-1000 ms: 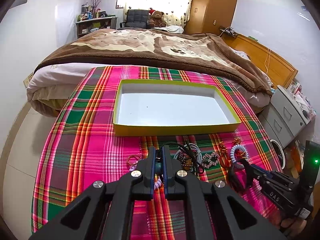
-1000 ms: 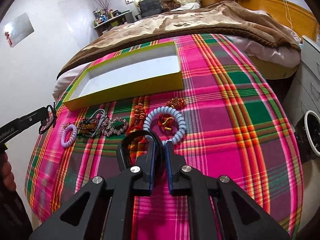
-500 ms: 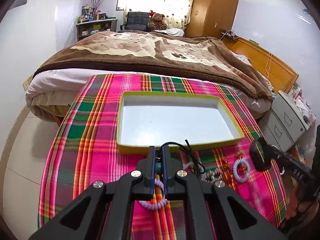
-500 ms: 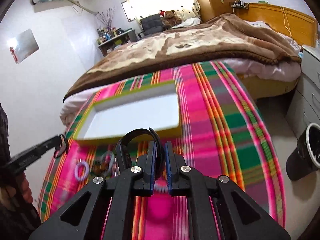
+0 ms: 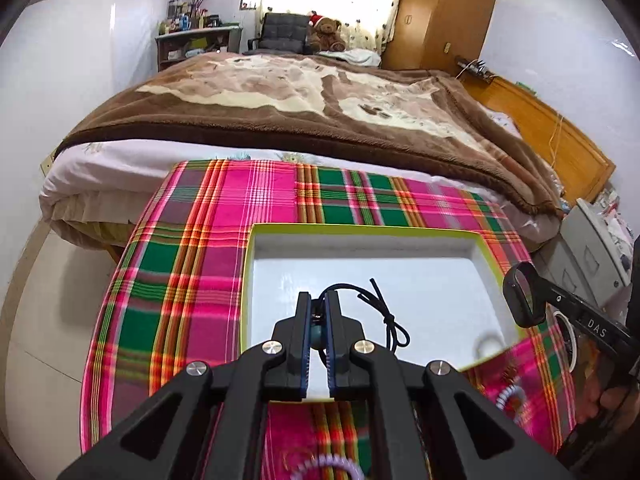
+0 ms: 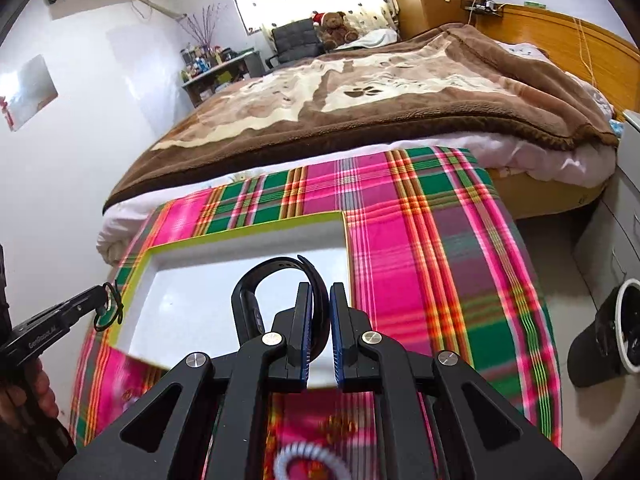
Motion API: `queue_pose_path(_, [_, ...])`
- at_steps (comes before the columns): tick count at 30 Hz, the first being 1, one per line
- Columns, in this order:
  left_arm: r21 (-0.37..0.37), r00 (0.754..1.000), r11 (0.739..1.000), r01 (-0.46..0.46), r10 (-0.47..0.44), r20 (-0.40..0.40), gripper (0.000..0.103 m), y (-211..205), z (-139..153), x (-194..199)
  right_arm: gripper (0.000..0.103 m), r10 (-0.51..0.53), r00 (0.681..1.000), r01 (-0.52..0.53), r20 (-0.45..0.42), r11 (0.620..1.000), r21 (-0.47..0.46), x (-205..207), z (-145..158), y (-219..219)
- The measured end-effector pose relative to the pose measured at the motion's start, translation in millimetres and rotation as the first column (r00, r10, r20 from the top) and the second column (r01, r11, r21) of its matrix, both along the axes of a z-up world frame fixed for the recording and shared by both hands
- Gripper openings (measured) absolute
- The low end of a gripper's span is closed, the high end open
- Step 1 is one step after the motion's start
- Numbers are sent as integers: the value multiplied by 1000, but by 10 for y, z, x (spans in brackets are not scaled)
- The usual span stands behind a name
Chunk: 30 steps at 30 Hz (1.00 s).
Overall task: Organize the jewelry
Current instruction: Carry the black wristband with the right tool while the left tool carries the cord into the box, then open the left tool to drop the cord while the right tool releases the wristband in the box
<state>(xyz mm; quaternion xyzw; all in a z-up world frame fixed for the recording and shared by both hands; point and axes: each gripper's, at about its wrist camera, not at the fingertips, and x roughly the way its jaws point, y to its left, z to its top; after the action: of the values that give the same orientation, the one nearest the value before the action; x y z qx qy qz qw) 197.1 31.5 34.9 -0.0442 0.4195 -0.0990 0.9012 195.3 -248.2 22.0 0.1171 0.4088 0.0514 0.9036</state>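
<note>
Holding: you have both tongs clenched on a piece each, both hovering over the tray.
Left tongs: clamped on a teal bead strung on a black cord necklace; the cord loops and knots off to the right of the jaws, hanging free above the tray floor.
Right tongs: clamped on the strap of a black wristband; the band arches up and left of the jaws, its body hanging at the left.
Tray: white inside, yellow-green rim, nothing in it that you can see; it sits on the bench with the plaid cloth.
Left behind: a pale coiled hair tie and other small pieces lie on the cloth near the bottom edge, blurred.
Cord handling: likely light, limp, prone to snag on the jaws. The bead looks like the only firm spot to pinch; it is round and could roll out.
Band handling: probably springy rubber, light, grippy. The flat strap is a sound hold; expect it to spring back on letting go.
Next, by judgement: lower both close to the tray floor before you let go, well apart so cord and band do not tangle.
</note>
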Motion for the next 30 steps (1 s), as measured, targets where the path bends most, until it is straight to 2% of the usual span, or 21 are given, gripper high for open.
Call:
queue_pose_path(4, [-20,1000,1000,4,-5,-29,7,-21,-106,198,9,4,1000,-4,-30,1000,-12,239,-90,28])
queue_pose_path(12, [4,996,1000,3,-3,-91,7,-86,-362,512,9,18,996,-22,-88,999,-45,539,-312,95])
queue_pose_path(19, [8,991,1000,8,-6,-132,7,-113,-503,607,9,30,996,-37,-87,996,-86,590,-335,152])
queue_pose_path(22, [31,992,999,8,-4,-128,7,-142,-536,611,9,38,995,-47,-88,994,-102,598,-348,191])
queue_pose_path(30, [33,991,999,-7,12,-132,8,-133,-548,643,9,37,995,-50,-98,990,-134,630,-379,230])
